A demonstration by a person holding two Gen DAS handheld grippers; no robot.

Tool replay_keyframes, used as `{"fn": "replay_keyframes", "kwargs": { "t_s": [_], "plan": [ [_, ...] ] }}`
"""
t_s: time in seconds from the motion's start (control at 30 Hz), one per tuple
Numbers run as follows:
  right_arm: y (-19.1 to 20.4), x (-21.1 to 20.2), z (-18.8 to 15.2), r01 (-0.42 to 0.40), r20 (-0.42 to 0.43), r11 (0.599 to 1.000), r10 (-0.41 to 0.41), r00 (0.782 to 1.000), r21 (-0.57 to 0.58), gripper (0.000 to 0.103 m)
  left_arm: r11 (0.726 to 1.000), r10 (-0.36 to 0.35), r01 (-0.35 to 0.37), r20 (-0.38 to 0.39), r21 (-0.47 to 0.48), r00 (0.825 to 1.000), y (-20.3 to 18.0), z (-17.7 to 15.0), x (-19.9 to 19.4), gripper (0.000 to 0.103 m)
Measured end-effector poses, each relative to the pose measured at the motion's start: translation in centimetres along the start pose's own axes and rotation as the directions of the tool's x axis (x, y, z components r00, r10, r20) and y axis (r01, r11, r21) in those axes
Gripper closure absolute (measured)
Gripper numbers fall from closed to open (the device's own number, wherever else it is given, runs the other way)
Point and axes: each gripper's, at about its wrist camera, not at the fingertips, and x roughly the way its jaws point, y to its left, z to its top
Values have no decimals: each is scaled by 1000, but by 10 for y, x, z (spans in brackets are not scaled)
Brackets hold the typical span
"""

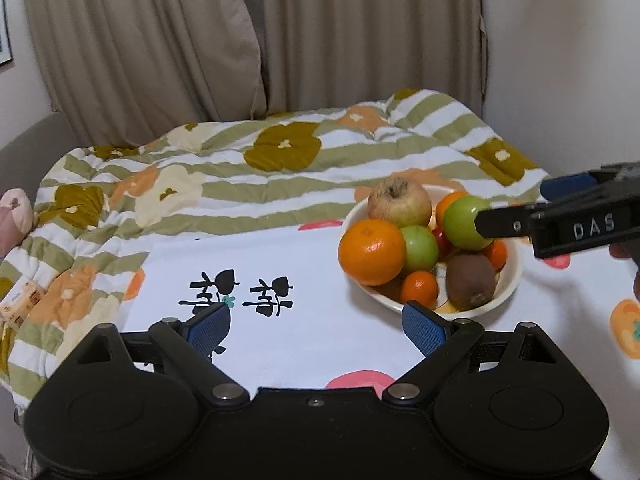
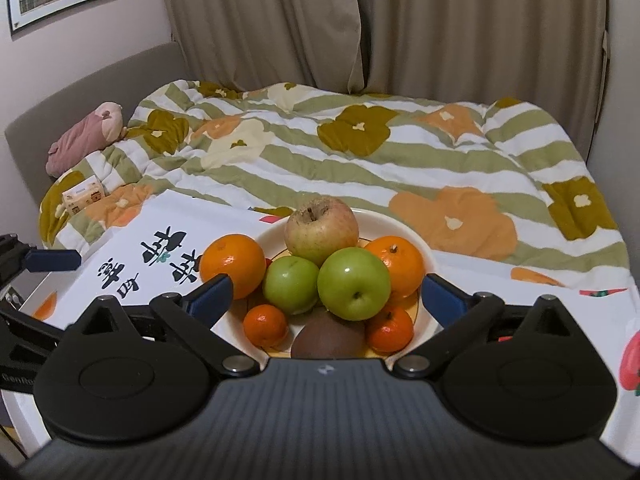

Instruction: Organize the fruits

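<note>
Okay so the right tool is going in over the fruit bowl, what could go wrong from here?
1. The fruits are heaped in the bowl; pulling the front green apple may unsettle the red-yellow apple leaning behind it.
2. The right tool is open wide, so a finger might nudge a large orange over the rim.
3. The bowl appears to sit on cloth over bedding, so pressing down could tip it.
</note>
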Motion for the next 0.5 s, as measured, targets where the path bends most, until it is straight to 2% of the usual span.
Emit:
{"fn": "replay_keyframes", "kwargs": {
  "t_s": [0.23,0.5],
  "plan": [
    [10,-50,2,21,24,1000,-20,1000,-17,0,996,22,-18,40,-89,999,-4,3,-49,8],
    [35,-120,-1,128,59,992,-128,990,-10,0,995,4,9,125,-103,992,-3,8,-107,5]
  ]
}}
